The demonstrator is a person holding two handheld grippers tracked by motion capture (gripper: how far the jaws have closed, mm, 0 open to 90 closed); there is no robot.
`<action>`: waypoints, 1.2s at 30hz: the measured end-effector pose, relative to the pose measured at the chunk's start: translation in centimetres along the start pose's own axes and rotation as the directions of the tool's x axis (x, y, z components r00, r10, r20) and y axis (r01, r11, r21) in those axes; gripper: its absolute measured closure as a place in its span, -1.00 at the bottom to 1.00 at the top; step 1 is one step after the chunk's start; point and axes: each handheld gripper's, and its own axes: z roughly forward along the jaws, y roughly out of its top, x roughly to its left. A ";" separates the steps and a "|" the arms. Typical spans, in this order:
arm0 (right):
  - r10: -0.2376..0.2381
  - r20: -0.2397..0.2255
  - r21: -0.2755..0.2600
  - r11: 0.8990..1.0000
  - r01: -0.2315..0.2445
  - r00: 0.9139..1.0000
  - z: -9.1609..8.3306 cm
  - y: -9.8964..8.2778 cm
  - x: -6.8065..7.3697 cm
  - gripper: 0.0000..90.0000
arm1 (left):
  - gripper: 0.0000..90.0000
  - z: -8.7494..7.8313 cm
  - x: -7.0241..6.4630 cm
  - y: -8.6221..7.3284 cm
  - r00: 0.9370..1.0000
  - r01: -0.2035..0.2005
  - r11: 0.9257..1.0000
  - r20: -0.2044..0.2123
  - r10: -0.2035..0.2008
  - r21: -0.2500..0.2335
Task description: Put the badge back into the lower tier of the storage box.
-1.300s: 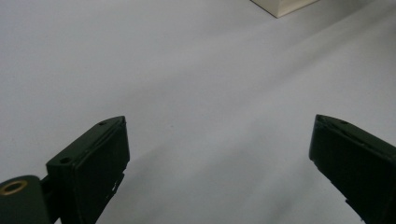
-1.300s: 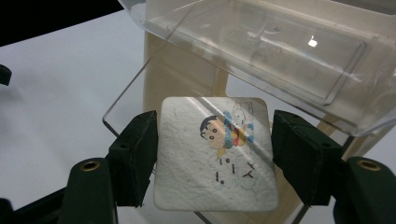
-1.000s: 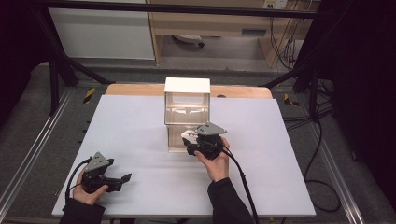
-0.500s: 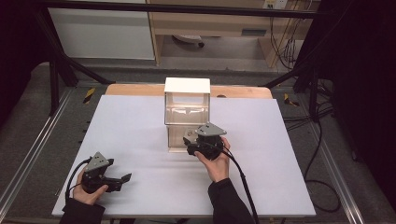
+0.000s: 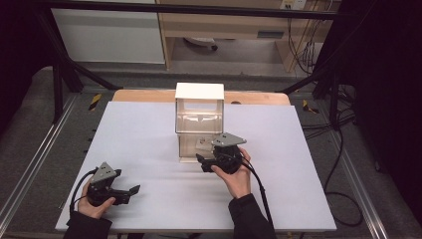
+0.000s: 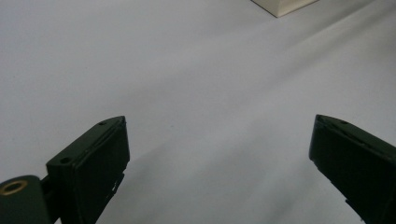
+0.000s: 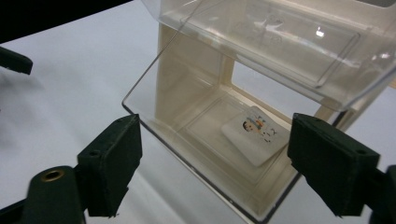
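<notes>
Judging from how things lay, the placing looked done: a small white card [image 7: 254,135] lay flat on the floor of the lower drawer [image 7: 205,154], which stood pulled out of the cream cabinet [image 5: 199,107] at the middle of the high view. In the right gripper view the card sat right of centre, a little above the middle of the frame, resting on the clear tray and tilted relative to its walls. The right tool [image 7: 233,163] framed it from the bottom corners of that view, its jaws spread with nothing between them; they had just been opening, and the card was free of both pads. In the high view the right tool [image 5: 206,162] hovered just in front of the cabinet's lower opening, near the frame's centre.

The left tool [image 5: 128,191] rested at the lower left of the high view, well apart from the cabinet, jaws wide over the bare white surface [image 6: 196,84].

What seemed left was to draw the right tool back and push the drawer shut; the clear upper drawer [image 7: 289,42] hung above at the top of the right gripper view, and whether it held anything could not be told.
</notes>
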 end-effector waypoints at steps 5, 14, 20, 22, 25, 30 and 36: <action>0.037 -0.024 -0.005 0.999 -0.037 0.999 -1.2 -0.4 -0.6 -0.74 | -0.90 0.1 0.0 0.0 1.000 0.002 1.000 0.002 -0.002 0.002; 0.058 -0.023 0.019 0.998 -0.057 0.998 -3.4 -2.0 -2.2 -0.88 | -0.91 0.1 -0.1 0.0 1.000 0.005 1.000 0.004 -0.005 0.004; 0.073 -0.026 0.046 0.996 -0.072 0.997 -4.7 -3.5 -3.6 -0.92 | -0.91 0.2 -0.1 0.0 1.000 -0.002 1.000 0.006 0.002 0.011; 0.074 -0.028 0.056 0.996 -0.073 0.997 -5.1 -4.1 -4.0 -0.95 | -0.91 0.2 -0.1 0.0 1.000 -0.002 1.000 0.007 0.002 0.010; 0.074 -0.016 0.068 0.995 -0.072 0.997 -5.6 -5.1 -4.6 -0.96 | -0.91 0.2 -0.1 0.0 1.000 -0.002 1.000 0.008 0.002 0.013; 0.090 0.006 0.078 0.993 -0.090 0.996 -6.6 -6.8 -5.6 -0.96 | -0.92 0.3 -0.2 0.0 1.000 -0.003 1.000 0.010 0.003 0.015; 0.105 0.004 0.105 0.989 -0.105 0.994 -7.5 -9.3 -6.8 -0.96 | -0.92 0.4 -0.2 0.0 1.000 -0.005 1.000 0.015 0.005 0.020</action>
